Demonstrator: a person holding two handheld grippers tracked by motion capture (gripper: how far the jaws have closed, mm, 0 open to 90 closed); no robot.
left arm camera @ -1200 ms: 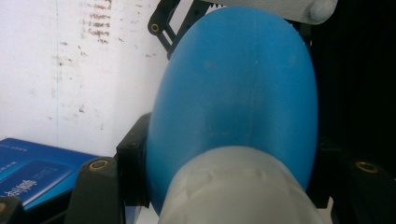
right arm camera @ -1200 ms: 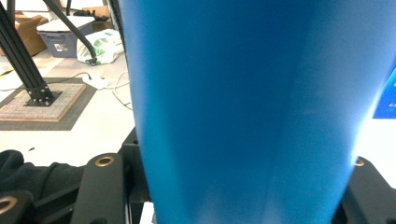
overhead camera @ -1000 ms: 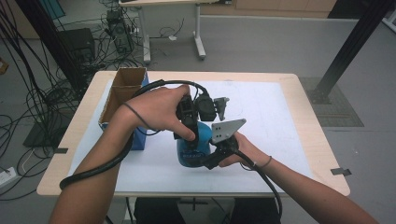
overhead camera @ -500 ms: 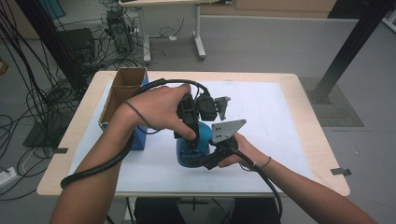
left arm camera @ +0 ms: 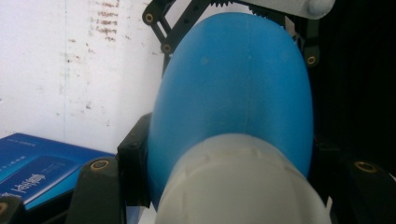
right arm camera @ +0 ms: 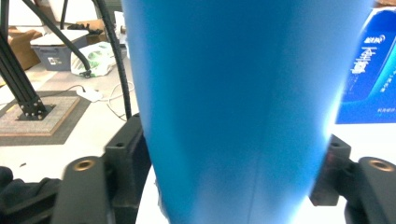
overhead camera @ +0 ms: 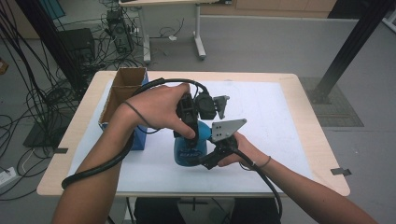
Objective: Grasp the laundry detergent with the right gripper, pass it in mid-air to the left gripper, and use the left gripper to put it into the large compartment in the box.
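Observation:
A blue plastic bottle [overhead camera: 188, 149] with a white cap [left arm camera: 238, 182] stands upright on the white mat. My left gripper [overhead camera: 187, 127] comes down from above and is shut on the cap, which sits between its jaws in the left gripper view [left arm camera: 229, 163]. My right gripper [overhead camera: 205, 161] reaches in level from the right, low on the bottle's body [right arm camera: 224, 93]. Its jaws have just been opening; the bottle still stands between them [right arm camera: 233, 172], with the pads close beside its sides. The right gripper's linkage [left arm camera: 187, 23] shows behind the bottle.
An open cardboard box [overhead camera: 122, 91] with a blue carton [overhead camera: 138, 140] against it stands at the mat's left. The white mat [overhead camera: 275, 121] covers a wooden table [overhead camera: 322, 154]. Cables, another table and a black post stand on the floor beyond.

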